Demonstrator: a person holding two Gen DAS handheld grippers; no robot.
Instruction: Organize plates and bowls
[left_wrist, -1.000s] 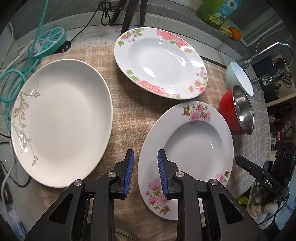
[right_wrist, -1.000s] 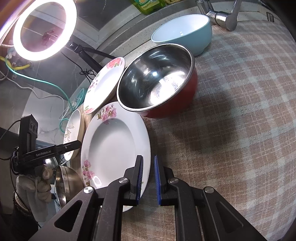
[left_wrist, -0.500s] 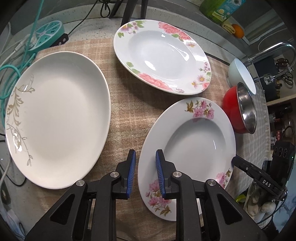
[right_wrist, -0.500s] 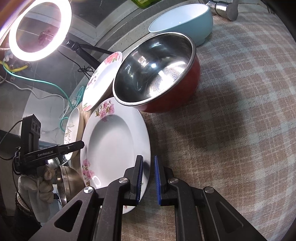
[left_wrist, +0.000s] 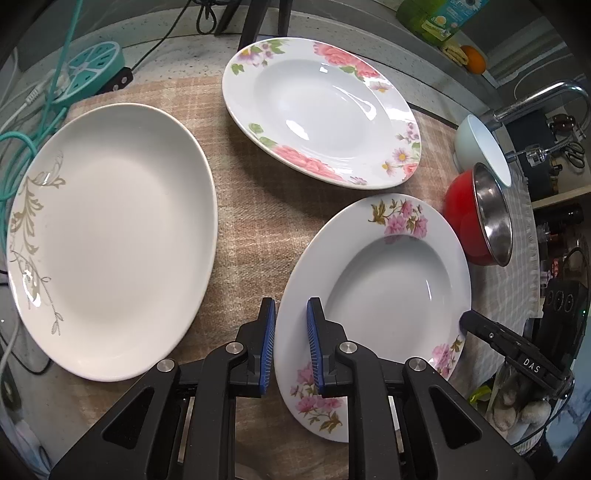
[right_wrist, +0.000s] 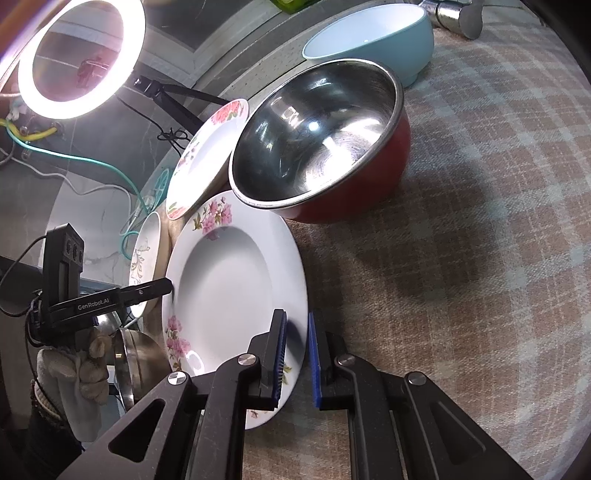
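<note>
Three plates and two bowls sat on a checked cloth (left_wrist: 251, 229) in the left wrist view, every one of them empty: a plain white plate with a gold vine (left_wrist: 110, 240) at left, a rose-bordered plate (left_wrist: 321, 110) at the far side, and a pink-blossom plate (left_wrist: 388, 288) nearest the camera. A red bowl with a steel lining (left_wrist: 461, 221) stood just beside the pink-blossom plate's far right edge, with a pale blue bowl (left_wrist: 476, 147) just behind it. The left gripper (left_wrist: 291, 343) straddled the pink-blossom plate's near-left rim, its jaws closing, one blue pad outside the edge and the other over the rim, which filled the gap between them. At the plate's right rim the tip of the right gripper (left_wrist: 471, 325) met the edge, carried by a gloved hand (left_wrist: 517, 402). In the right wrist view, that gripper was clenched on the same plate's rim, one pad lying over the white surface and the other just outside the edge, above the cloth. Across the plate the left gripper's black tip touched the opposite rim. Beyond it, the red bowl's rim overlapped the plate's far edge, its steel interior bare, and the pale blue bowl stood behind. To the left the rose-bordered plate and the gold-vine plate showed edge-on. A steel bowl (right_wrist: 133, 362) sat low at left, its inside hidden. A lit ring light (right_wrist: 26, 74) glowed at top left.
</note>
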